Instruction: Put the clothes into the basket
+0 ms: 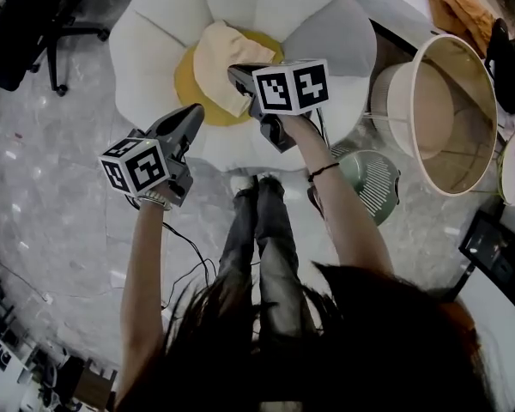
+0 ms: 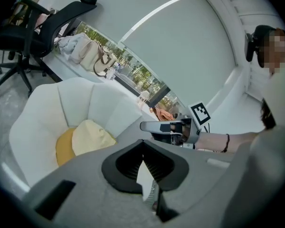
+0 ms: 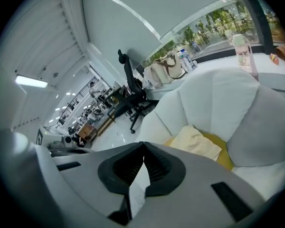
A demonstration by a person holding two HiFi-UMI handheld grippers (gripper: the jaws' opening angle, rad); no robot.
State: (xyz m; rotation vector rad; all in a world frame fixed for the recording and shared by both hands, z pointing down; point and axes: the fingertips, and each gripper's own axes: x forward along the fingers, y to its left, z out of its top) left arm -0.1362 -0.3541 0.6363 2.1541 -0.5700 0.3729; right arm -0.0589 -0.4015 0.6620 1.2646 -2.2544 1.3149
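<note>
cloth: cream cloth (image 1: pixel 221 57) lay crumpled on the yellow cushion (image 1: pixel 187 86) in the middle of the white petal chair (image 1: pixel 150 28); it was not in the basket.
basket: round white basket (image 1: pixel 463 101) with a tan inside stood at the right of the head view, well apart from the chair, with nothing seen in it.
left gripper: left gripper (image 1: pixel 196 111) had its jaws pressed together tip to tip and nothing between them. it pointed forward and down at the chair's front edge, short of the cushion.
left arm: forearm reached straight out from lower left. left hand (image 1: pixel 159 197) was wrapped round the handle under the marker cube (image 1: pixel 136 166).
right gripper: right gripper (image 1: pixel 235 72) had its jaws closed and empty. the tips sat over the near edge of the cloth in the head view, while the right gripper view showed the cloth (image 3: pixel 197 141) beyond the tips, so contact was not seen.
right arm: arm was stretched further forward than the left, with right hand (image 1: pixel 296 129) on the handle and a dark band (image 1: pixel 324 172) at the wrist. gripper tilted downward.
spacing: the two grippers were side by side, apart, the right one ahead.
other: a green round object (image 1: pixel 371 183) lay on the floor between chair and basket. black office chair (image 1: pixel 34 24) stood at upper left.
</note>
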